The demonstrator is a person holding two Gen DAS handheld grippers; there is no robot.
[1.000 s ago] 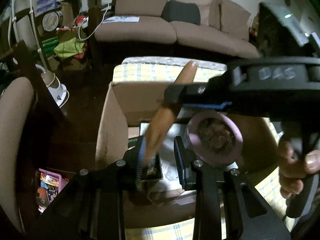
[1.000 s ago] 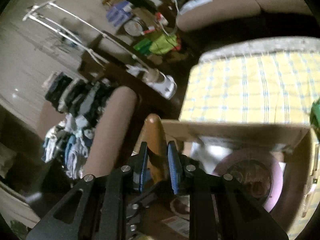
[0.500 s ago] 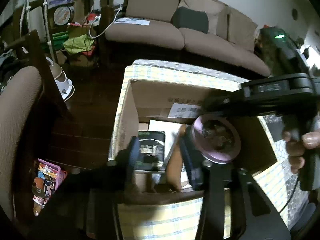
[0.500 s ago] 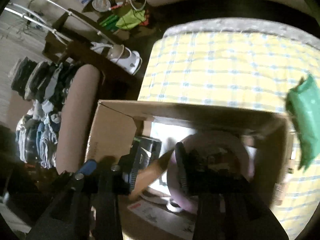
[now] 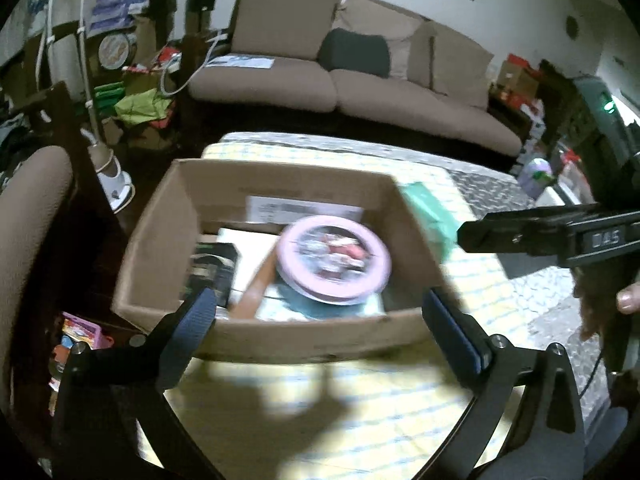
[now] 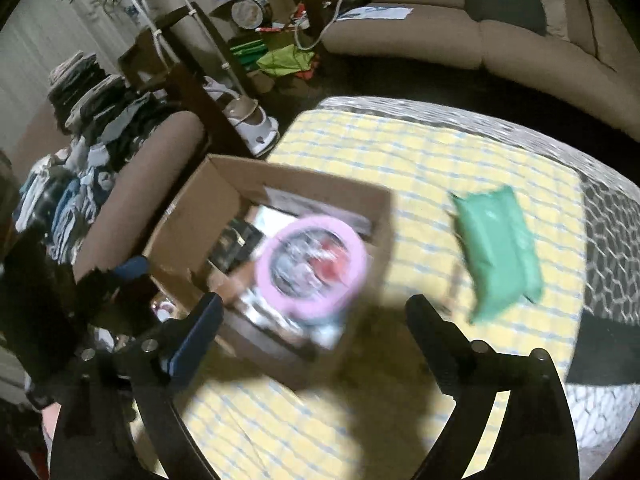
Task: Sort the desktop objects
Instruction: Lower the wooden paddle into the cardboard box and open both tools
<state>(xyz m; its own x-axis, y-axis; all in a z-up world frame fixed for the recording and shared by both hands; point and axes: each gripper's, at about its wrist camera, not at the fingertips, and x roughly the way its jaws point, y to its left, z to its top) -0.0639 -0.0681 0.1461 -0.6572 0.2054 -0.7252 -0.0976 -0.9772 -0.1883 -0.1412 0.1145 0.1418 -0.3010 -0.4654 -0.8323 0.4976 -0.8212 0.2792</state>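
My left claw (image 5: pixel 324 316) stands wide apart with nothing between its blue-padded fingers (image 5: pixel 196 316), hanging above the near wall of the cardboard box (image 5: pixel 160 236). My right claw (image 6: pixel 316 320) is spread just as wide and grips nothing either, hovering over the near right corner of that same box (image 6: pixel 192 208); from the left wrist view I see it reaching in from the right (image 5: pixel 516 236), with my right hand (image 5: pixel 624 300) on its handle. Inside the box lies a round pink tin (image 5: pixel 334 266) with a picture on its lid, resting on white papers (image 5: pixel 250 248); a brown wooden handle (image 5: pixel 254 290) lies tilted just left of the tin and partly under it, and a dark boxed item (image 5: pixel 212 272) sits near the left wall. The right wrist view shows the tin (image 6: pixel 312 268) toward the box's right side. Motion blur keeps me from reading any labels. Just beyond the box's right wall, on the yellow checked cloth (image 6: pixel 420 168) that covers the bench, lies a green soft pack (image 6: pixel 500 252), apart from the box; the left view catches it (image 5: pixel 428 216) peeking over that wall. Farther out I see a beige sofa (image 5: pixel 360 80) with a dark cushion (image 5: pixel 354 52), and a brown chair back (image 6: pixel 140 188) left of the box.
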